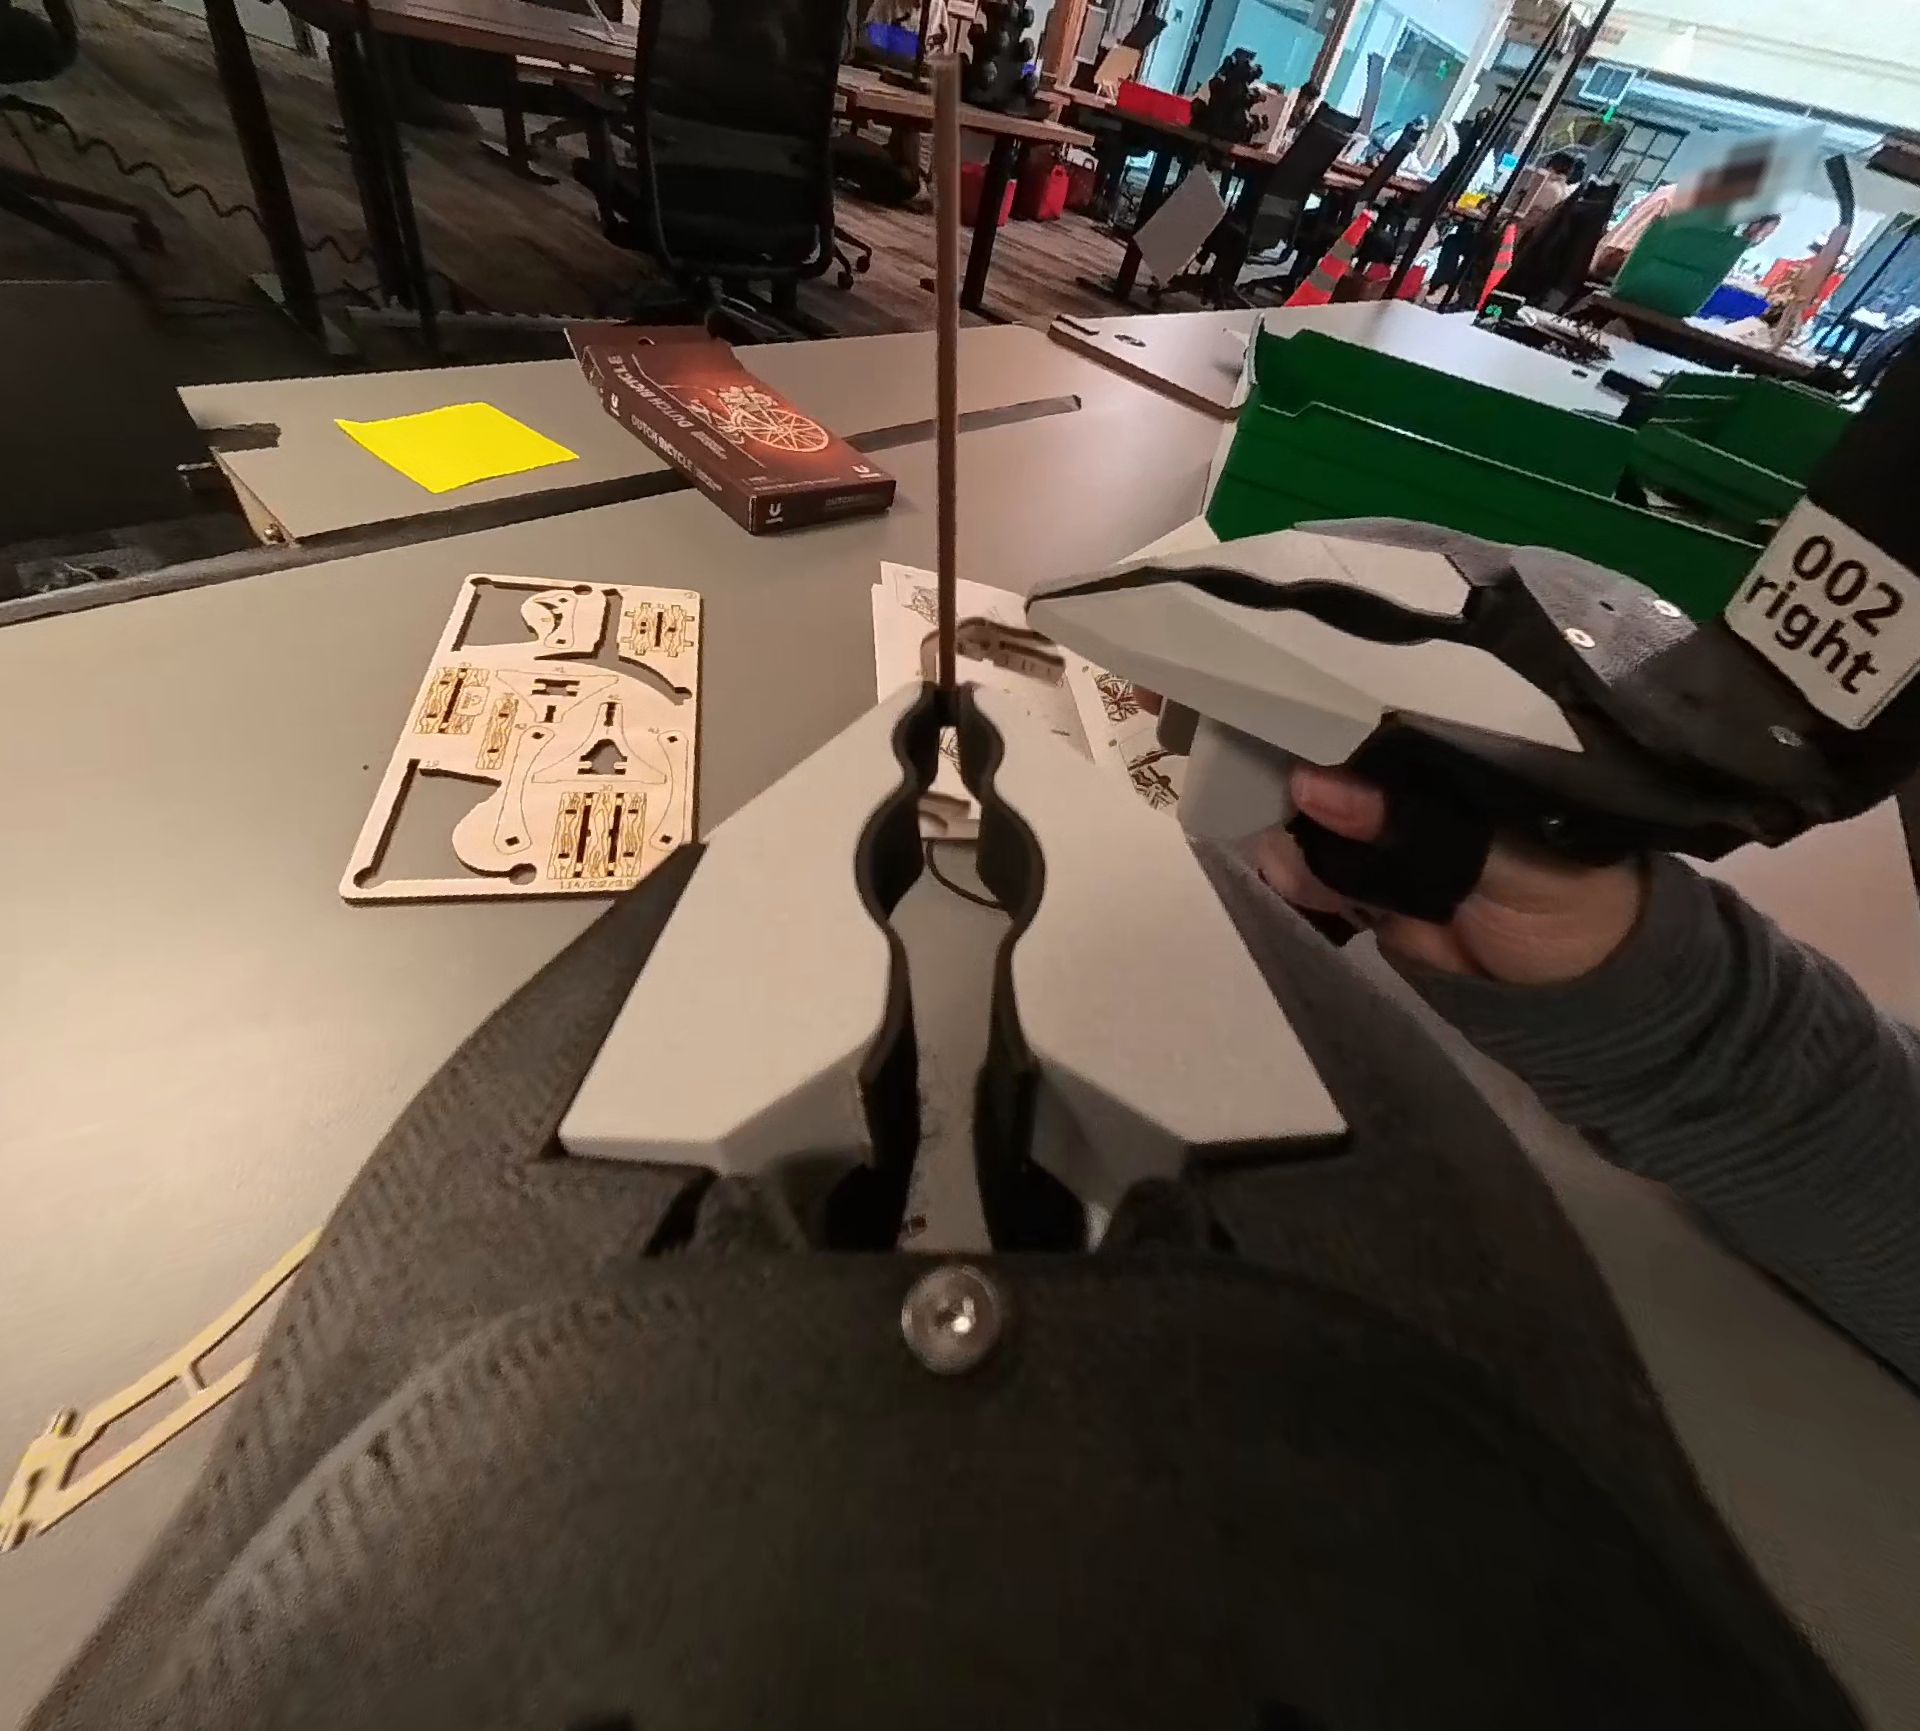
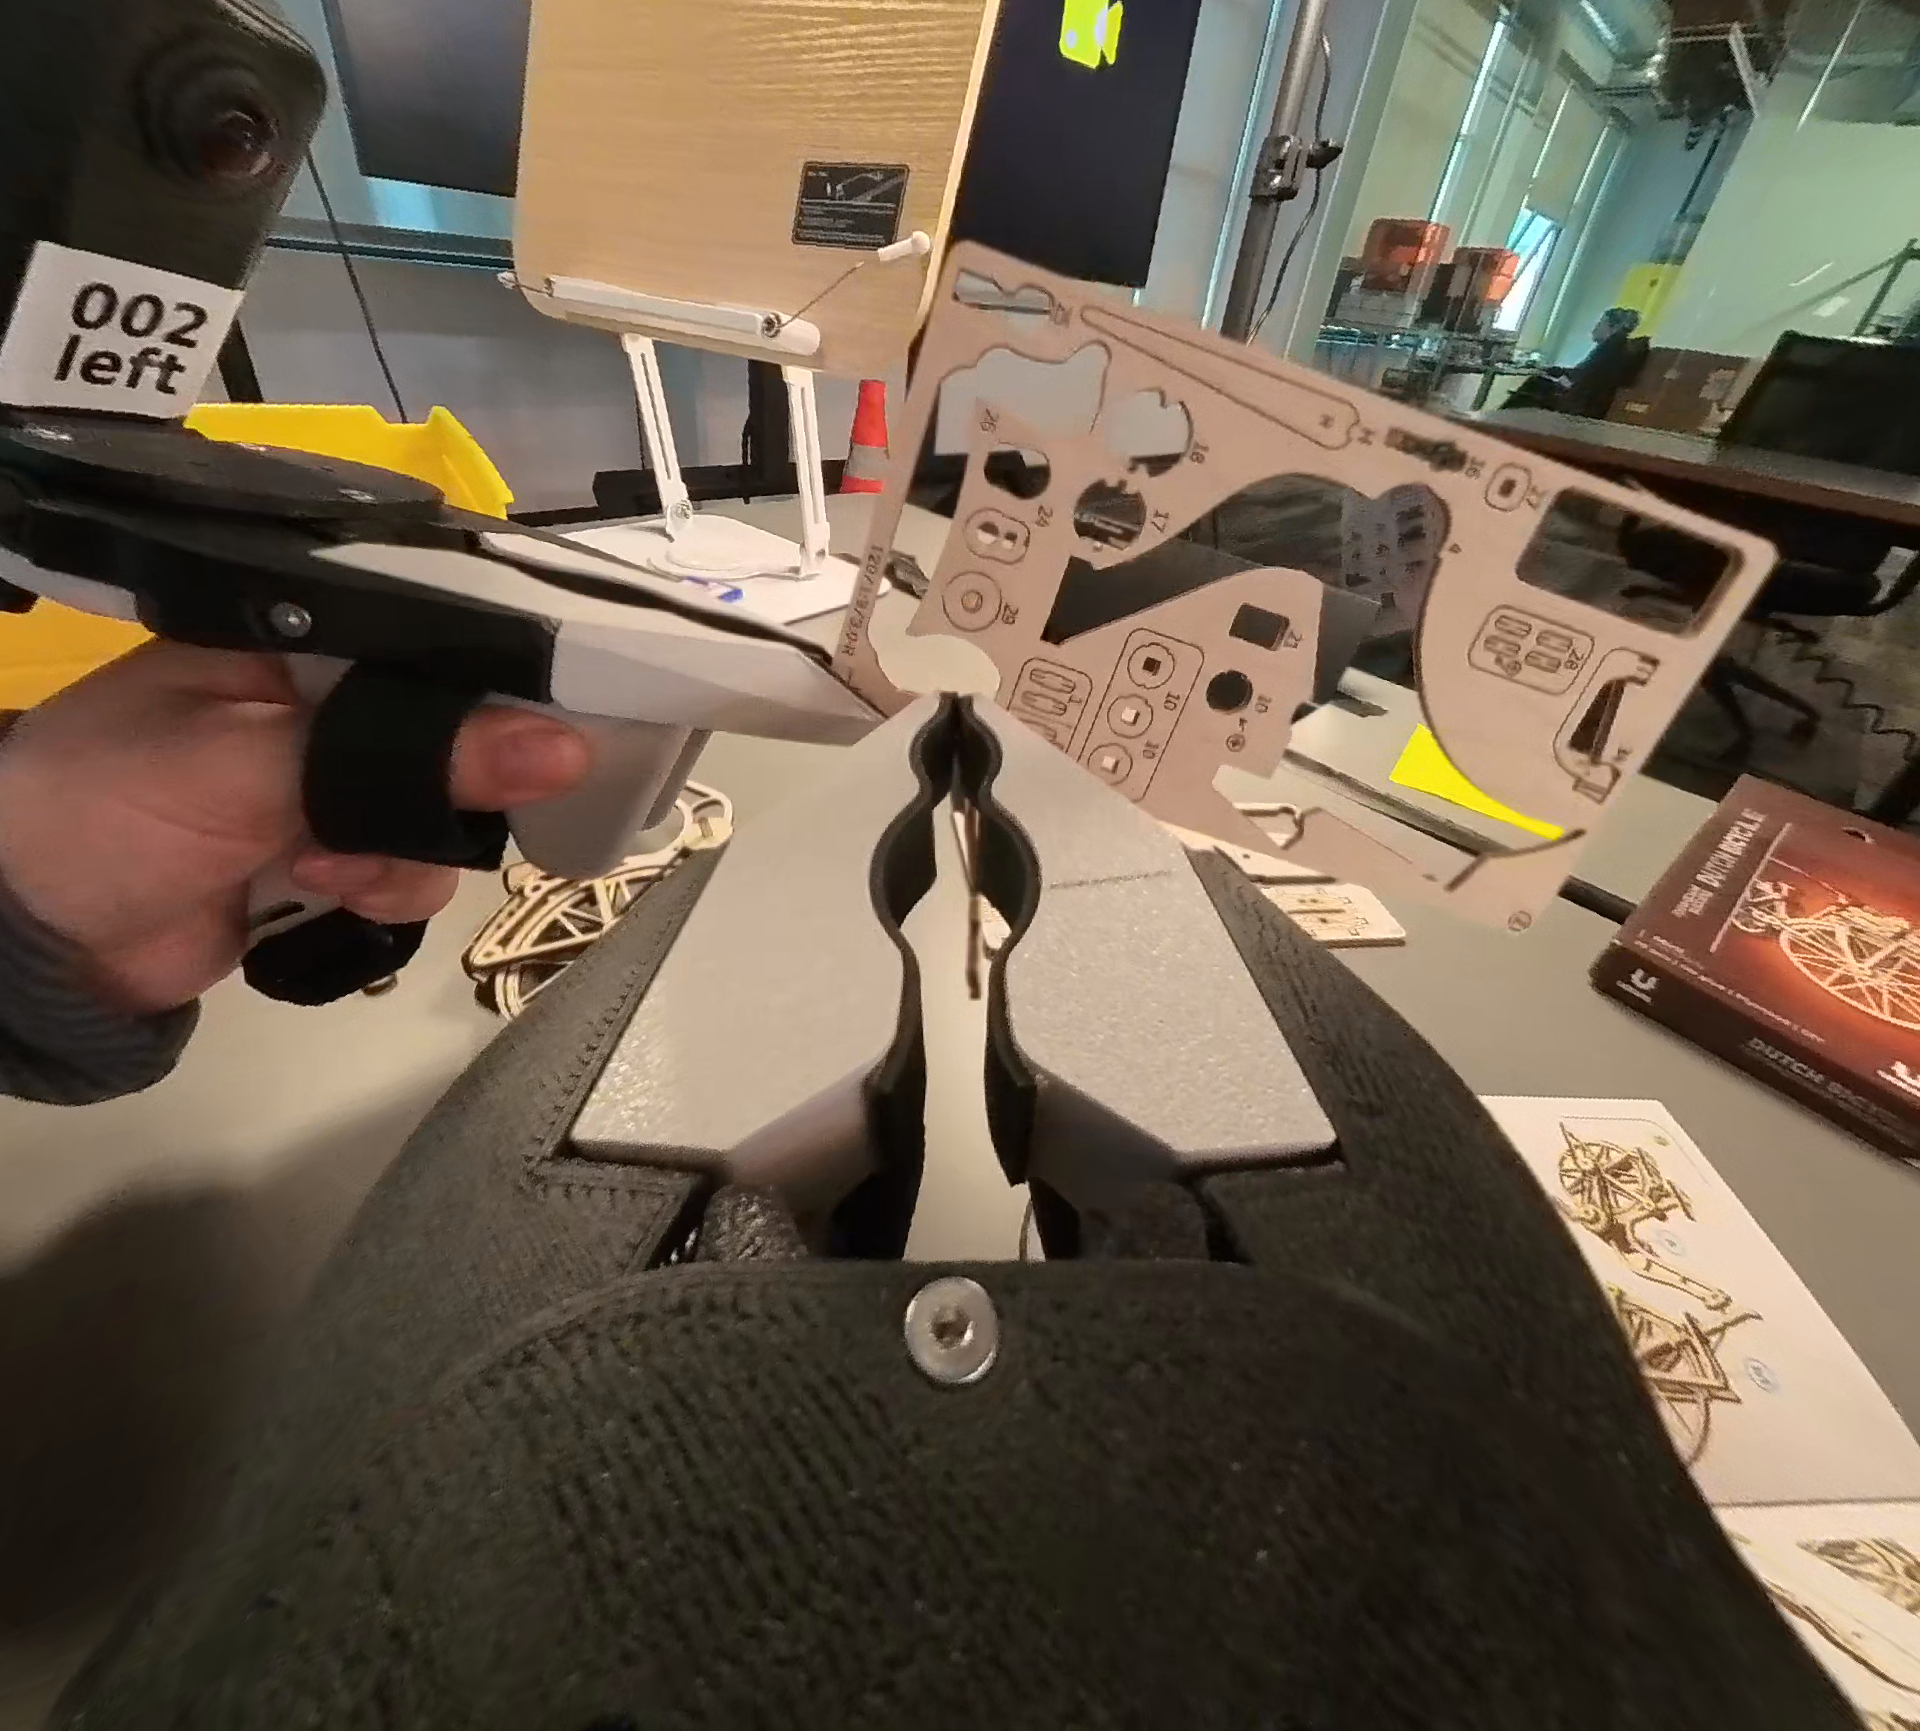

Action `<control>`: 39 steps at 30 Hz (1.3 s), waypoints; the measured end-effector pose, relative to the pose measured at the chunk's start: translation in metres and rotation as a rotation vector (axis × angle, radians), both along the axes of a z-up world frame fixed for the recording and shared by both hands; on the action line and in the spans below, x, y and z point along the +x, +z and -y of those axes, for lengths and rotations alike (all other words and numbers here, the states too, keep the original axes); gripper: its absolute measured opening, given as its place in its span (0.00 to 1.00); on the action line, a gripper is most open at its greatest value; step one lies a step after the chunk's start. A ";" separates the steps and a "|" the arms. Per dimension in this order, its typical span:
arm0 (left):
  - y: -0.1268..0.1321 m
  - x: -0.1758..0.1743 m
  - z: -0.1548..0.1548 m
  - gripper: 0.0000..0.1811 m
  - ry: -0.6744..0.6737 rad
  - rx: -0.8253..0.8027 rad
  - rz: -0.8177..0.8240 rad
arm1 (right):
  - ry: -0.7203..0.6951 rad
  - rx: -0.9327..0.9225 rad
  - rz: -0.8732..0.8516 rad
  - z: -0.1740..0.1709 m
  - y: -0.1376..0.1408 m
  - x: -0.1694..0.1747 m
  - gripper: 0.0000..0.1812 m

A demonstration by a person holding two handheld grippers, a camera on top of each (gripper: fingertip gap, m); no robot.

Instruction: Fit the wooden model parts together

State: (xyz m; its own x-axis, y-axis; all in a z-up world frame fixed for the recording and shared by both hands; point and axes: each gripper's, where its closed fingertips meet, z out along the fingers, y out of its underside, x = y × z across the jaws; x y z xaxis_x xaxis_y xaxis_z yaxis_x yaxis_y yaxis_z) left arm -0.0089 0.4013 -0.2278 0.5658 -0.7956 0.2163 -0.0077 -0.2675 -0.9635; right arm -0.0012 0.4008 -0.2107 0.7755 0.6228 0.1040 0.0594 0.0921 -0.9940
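My left gripper is shut on a thin wooden parts sheet, which I see edge-on as a dark upright line. In the right wrist view the same sheet shows flat, with cut-outs, held in the air by its lower left corner in the left gripper. My right gripper is shut on a small thin wooden part, seen edge-on between the pads. In the left wrist view the right gripper comes in from the right, and the small part sits at its tip, right beside the sheet.
On the grey table lie a second parts sheet, a brown box, instruction pages and a yellow paper. Green bins stand at the right. A book stand, yellow bin and wooden wheel assembly are nearby. The tips of both grippers are at nearly the same place.
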 end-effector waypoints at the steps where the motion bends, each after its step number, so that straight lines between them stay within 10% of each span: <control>1: 0.000 -0.001 -0.001 0.01 0.006 0.000 0.001 | 0.003 -0.002 -0.006 0.000 0.000 0.000 0.00; 6: 0.003 -0.007 -0.004 0.01 0.032 0.001 0.031 | 0.054 -0.077 -0.013 0.000 -0.006 -0.002 0.12; 11: 0.000 -0.002 -0.002 0.01 0.010 -0.005 0.017 | 0.028 -0.065 -0.005 -0.002 -0.009 -0.001 0.00; 23: -0.005 0.011 0.010 0.01 -0.053 0.065 -0.095 | -0.082 0.088 0.208 -0.002 -0.007 0.001 0.00; 39: -0.001 -0.003 -0.003 0.01 -0.025 -0.050 0.064 | -0.038 0.071 0.078 0.000 0.002 0.007 0.08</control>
State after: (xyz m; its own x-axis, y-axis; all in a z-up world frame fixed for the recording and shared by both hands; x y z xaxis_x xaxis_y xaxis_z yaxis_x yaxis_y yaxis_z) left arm -0.0121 0.4039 -0.2288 0.5293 -0.7968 0.2915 0.0465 -0.3159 -0.9477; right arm 0.0059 0.4004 -0.2083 0.7859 0.5823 0.2079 0.1414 0.1581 -0.9773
